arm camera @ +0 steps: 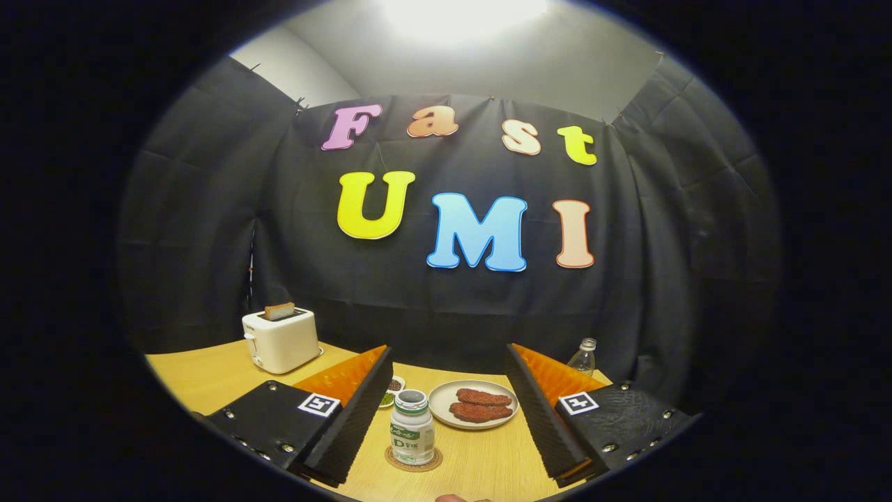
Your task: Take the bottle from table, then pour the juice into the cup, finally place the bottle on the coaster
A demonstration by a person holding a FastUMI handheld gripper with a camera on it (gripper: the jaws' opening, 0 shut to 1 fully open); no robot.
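Black cloth hangs behind a pale wooden table (481, 467), with a bright light overhead. Well beyond my left finger sits a white toaster (281, 340) with a slice of bread (279, 311) poking up from its slot, parked near the back of the table out of the working lane. Just past that finger's tip are two small dishes of seasoning (392, 392), partly hidden by the pad. My gripper (453, 411) is spread wide and holds nothing. Between the fingers, nearer the left one, stands the bottle (412, 427), a small white one with a green label, upright and capped, resting squarely on a round cork coaster (414, 461). I judge that is its final spot, since the jaws are apart with clear space on both sides of it. Beyond the bottle, also between the fingers, a plate (440, 399) carries two reddish-brown patties (482, 405) (props, I would guess). Beyond my right finger a clear plastic bottle (582, 358) stands near the cloth. I cannot make out a cup from here.
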